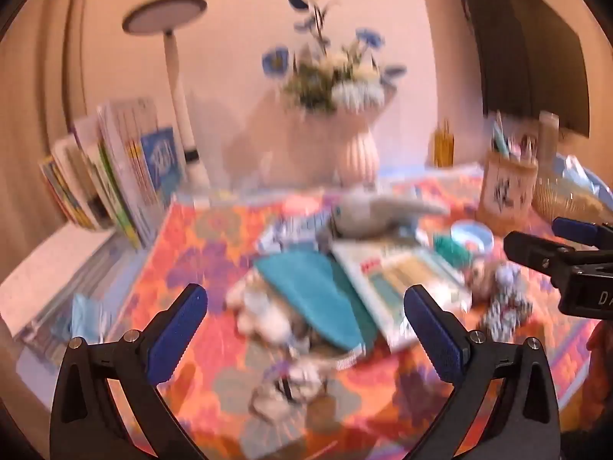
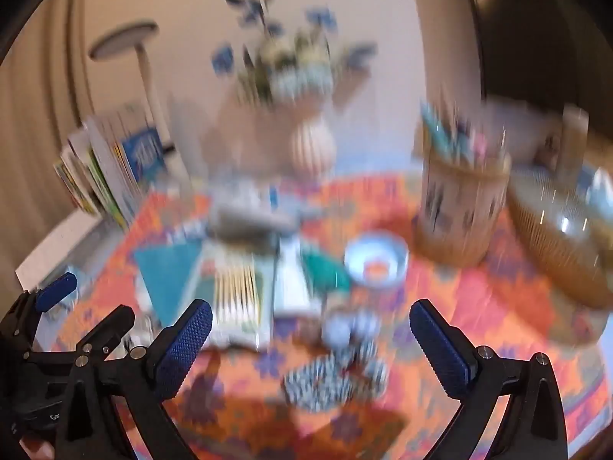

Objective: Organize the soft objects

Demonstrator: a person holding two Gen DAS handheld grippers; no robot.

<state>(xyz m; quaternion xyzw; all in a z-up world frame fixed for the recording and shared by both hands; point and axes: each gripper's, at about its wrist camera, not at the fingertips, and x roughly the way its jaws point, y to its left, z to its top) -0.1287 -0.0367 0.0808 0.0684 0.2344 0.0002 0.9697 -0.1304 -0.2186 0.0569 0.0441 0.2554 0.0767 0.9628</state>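
Note:
Both views are blurred by motion. My left gripper hangs open above a teal cloth that lies over a pale fluffy soft thing; nothing is between its fingers. A grey plush toy lies further back on some papers. My right gripper is open and empty above a black-and-white patterned soft item, which also shows as the patterned item in the left wrist view. The teal cloth and the plush toy lie to its left. Each gripper shows in the other's view: right gripper, left gripper.
An orange patterned tablecloth covers the table. On it lie a book, a small blue bowl, a pen cup and a woven basket. A flower vase, a lamp and upright books stand at the back.

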